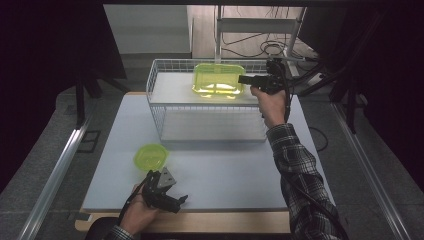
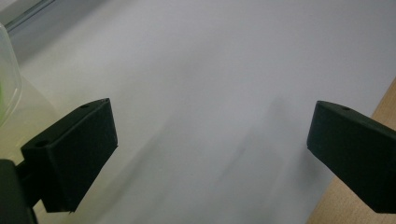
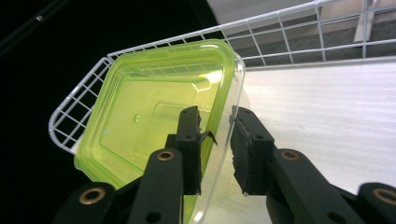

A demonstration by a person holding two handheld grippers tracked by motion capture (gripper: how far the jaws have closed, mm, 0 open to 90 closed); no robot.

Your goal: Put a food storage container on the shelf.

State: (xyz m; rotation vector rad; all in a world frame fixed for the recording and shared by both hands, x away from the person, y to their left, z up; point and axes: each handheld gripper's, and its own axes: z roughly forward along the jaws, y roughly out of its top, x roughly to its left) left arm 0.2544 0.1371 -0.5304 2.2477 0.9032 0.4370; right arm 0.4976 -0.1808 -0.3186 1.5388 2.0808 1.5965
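Yellow-green plastic container (image 3: 154,121) sits on the top shelf of the white wire rack (image 1: 165,107), at twelve o'clock on the desk (image 1: 225,175). The right tool (image 3: 215,140) straddles its rim at three o'clock, jaws released and not pressing; I think it should withdraw straight, without dragging the rim. The left tool (image 2: 210,154) rests wide open at seven o'clock.

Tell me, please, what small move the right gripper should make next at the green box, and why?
Probably draw the right gripper straight back off the green box. The box already sits on the top shelf of the wire rack, and the jaws straddle its wall with a visible gap on the outer side, so the grip looks released.
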